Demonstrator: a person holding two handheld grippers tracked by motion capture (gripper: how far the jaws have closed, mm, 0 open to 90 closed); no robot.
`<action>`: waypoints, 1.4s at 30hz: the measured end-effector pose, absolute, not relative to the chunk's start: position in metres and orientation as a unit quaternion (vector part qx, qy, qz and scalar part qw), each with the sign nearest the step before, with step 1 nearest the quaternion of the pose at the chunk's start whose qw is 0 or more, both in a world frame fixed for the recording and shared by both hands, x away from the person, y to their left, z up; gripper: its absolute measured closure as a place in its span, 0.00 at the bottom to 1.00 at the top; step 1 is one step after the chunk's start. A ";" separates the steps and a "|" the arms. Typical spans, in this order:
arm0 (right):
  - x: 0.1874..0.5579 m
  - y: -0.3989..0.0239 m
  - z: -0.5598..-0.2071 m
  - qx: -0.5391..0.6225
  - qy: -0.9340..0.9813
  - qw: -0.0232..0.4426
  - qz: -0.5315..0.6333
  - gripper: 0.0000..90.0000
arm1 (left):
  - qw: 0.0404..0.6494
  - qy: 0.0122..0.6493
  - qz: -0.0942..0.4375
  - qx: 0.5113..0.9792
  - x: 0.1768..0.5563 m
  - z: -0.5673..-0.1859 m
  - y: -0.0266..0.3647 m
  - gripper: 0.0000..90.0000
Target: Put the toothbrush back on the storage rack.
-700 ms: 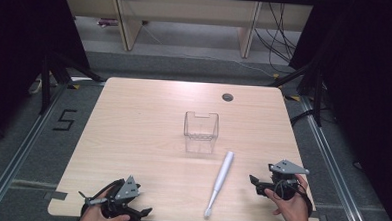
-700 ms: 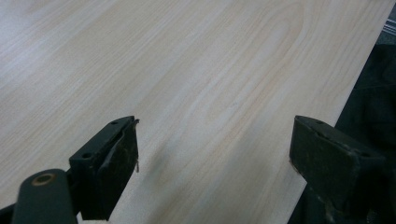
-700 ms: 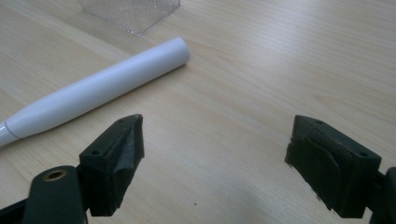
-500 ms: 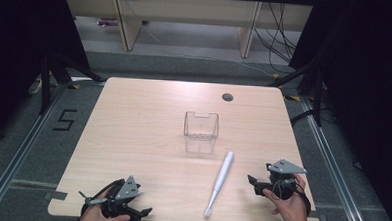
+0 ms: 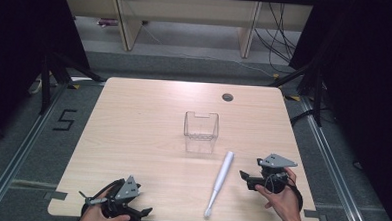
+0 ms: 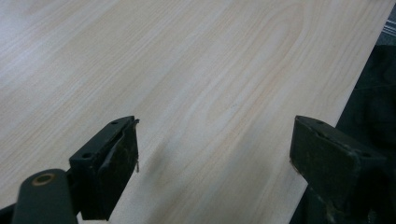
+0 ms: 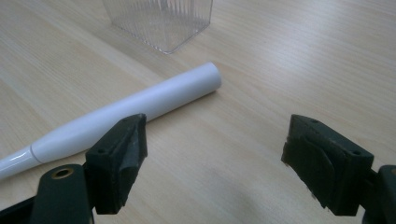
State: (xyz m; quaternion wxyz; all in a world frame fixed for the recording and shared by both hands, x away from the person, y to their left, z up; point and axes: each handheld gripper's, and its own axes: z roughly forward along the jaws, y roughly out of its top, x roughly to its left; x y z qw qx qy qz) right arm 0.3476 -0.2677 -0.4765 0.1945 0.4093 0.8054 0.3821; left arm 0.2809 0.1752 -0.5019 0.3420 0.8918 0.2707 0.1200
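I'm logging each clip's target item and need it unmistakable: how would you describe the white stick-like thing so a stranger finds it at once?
Start at the light wooden table and find the clear plastic container near its middle. Just in front of it and slightly right, a slim white electric toothbrush lies flat, slanting toward the near edge. It is the sole opaque white, long thing there, thick at the container end and tapering to a thin neck.

White toothbrush (image 5: 221, 181), clear ribbed box (image 5: 201, 126)

table (image 5: 133, 128): pale matt wood grain | toothbrush (image 5: 221, 175): glossy white plastic | box (image 5: 201, 127): clear, probably plastic
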 end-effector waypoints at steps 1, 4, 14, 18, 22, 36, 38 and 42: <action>0.349 -0.267 -0.476 0.405 0.808 0.199 0.379 0.26 | 0.342 0.271 0.120 0.892 0.281 -0.502 0.175 0.17; 0.352 -0.263 -0.475 0.404 0.811 0.189 0.378 0.29 | 0.344 0.278 0.116 0.889 0.280 -0.503 0.175 0.16; 0.366 -0.248 -0.476 0.377 0.827 0.193 0.371 0.39 | 0.342 0.271 0.122 0.892 0.281 -0.502 0.176 0.16; 0.371 -0.240 -0.473 0.366 0.833 0.187 0.369 0.49 | 0.343 0.278 0.116 0.889 0.280 -0.502 0.175 0.17; 0.374 -0.238 -0.473 0.372 0.828 0.182 0.378 0.54 | 0.342 0.271 0.120 0.892 0.281 -0.502 0.175 0.17; 0.390 -0.219 -0.470 0.338 0.839 0.196 0.379 0.84 | 0.343 0.272 0.116 0.892 0.282 -0.502 0.176 0.17; 0.393 -0.216 -0.471 0.334 0.845 0.196 0.370 0.88 | 0.340 0.271 0.114 0.893 0.282 -0.502 0.175 0.17; 0.399 -0.210 -0.475 0.335 0.850 0.184 0.364 0.95 | 0.343 0.271 0.117 0.892 0.281 -0.502 0.175 0.17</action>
